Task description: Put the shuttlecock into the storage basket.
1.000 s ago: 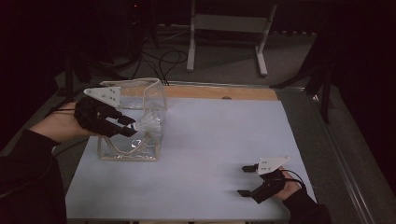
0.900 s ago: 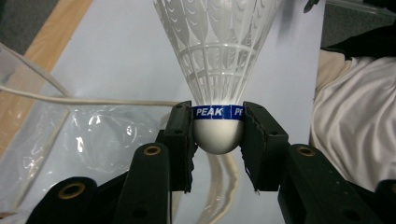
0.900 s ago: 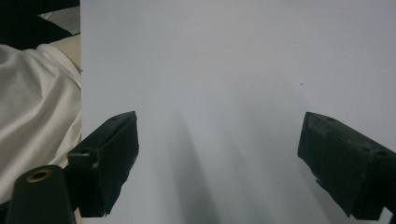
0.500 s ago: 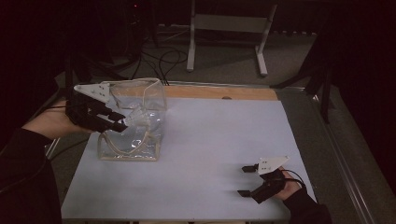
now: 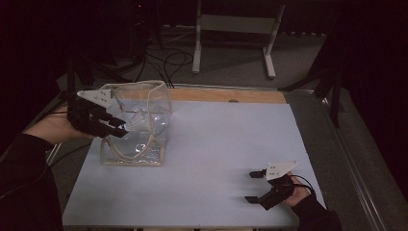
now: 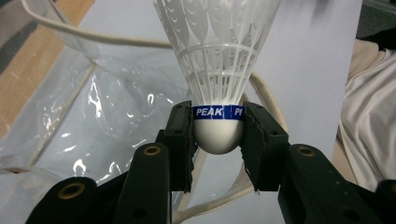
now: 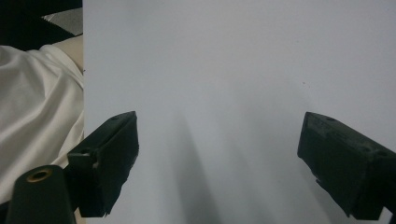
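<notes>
The shuttlecock (image 6: 217, 70) is clamped by its white cork base, at the blue "PEAK" band, between the two pads of the left claw (image 6: 217, 135), its feather skirt pointing away from the camera. In the high view the left claw (image 5: 115, 126) hangs at the near-left side of a clear plastic bag (image 5: 137, 120), which stands open-mouthed on the left part of the desk (image 5: 216, 144), so the shuttlecock sits just at the bag's cream-piped edge. Crinkled plastic and the bag's pale cord rim (image 6: 93, 39) lie close behind and beside the shuttlecock. The desk's white sheet carries nothing else between the bag and the right claw (image 5: 255, 186), well apart at the near-right corner; its jaws stand wide, empty, low over the bare sheet (image 7: 210, 70). A white cloth (image 7: 32, 107) lies off the desk's edge.
</notes>
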